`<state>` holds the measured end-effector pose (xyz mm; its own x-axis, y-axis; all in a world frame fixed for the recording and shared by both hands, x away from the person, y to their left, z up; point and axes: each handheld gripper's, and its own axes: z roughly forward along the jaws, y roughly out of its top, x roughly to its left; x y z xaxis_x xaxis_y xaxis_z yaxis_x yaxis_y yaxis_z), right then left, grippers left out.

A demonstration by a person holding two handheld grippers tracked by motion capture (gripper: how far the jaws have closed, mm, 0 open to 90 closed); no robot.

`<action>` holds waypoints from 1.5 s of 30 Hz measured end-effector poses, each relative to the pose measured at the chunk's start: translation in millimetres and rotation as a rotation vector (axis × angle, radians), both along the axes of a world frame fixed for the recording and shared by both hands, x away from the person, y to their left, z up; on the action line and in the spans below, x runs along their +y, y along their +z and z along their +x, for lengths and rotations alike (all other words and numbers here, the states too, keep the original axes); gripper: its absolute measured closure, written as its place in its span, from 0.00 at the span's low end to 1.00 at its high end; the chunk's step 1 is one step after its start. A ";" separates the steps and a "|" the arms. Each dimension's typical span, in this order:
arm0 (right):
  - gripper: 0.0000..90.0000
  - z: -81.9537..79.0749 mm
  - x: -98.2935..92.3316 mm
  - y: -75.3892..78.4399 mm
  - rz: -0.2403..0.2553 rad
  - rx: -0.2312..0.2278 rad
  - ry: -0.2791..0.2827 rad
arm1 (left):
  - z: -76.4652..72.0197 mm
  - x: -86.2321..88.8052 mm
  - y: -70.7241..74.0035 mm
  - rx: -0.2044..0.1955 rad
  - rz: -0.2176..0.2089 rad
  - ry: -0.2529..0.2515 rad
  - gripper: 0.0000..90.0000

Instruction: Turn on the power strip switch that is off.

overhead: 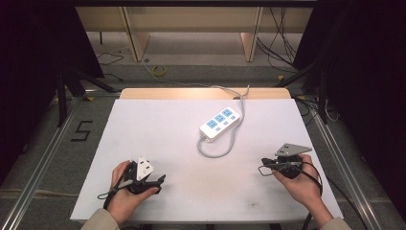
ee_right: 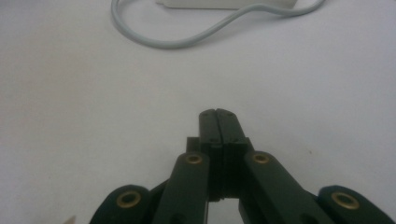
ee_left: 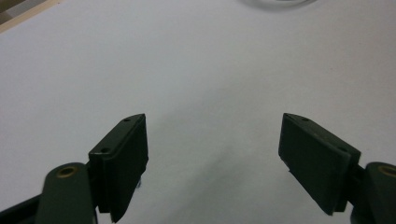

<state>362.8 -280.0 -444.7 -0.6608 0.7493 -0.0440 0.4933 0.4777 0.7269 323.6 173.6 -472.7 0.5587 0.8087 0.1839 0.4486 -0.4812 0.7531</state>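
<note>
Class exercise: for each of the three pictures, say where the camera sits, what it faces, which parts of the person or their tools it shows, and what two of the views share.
High view: above the person's side, looking forward and down on the white table; shows both hands, the left hand-held gripper and the right hand-held gripper.
Left gripper view: rides the left hand-held gripper, facing the tabletop between open jaws.
Right gripper view: rides the right hand-held gripper, jaws shut, facing the power strip.
Shared: high and right gripper views both show the power strip's grey cable.
</note>
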 end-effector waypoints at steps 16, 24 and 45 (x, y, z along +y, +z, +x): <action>1.00 21.6 10.3 3.9 -0.019 0.006 0.000 | 0.0 -1.2 -0.6 -0.006 0.012 -0.002 0.27; 1.00 30.8 13.9 6.6 -0.025 0.011 -0.005 | -0.3 -2.1 -0.5 -0.006 0.015 -0.003 0.27; 1.00 62.0 23.8 12.4 -0.041 0.025 -0.023 | -0.1 -2.6 -1.2 -0.008 0.013 -0.003 0.27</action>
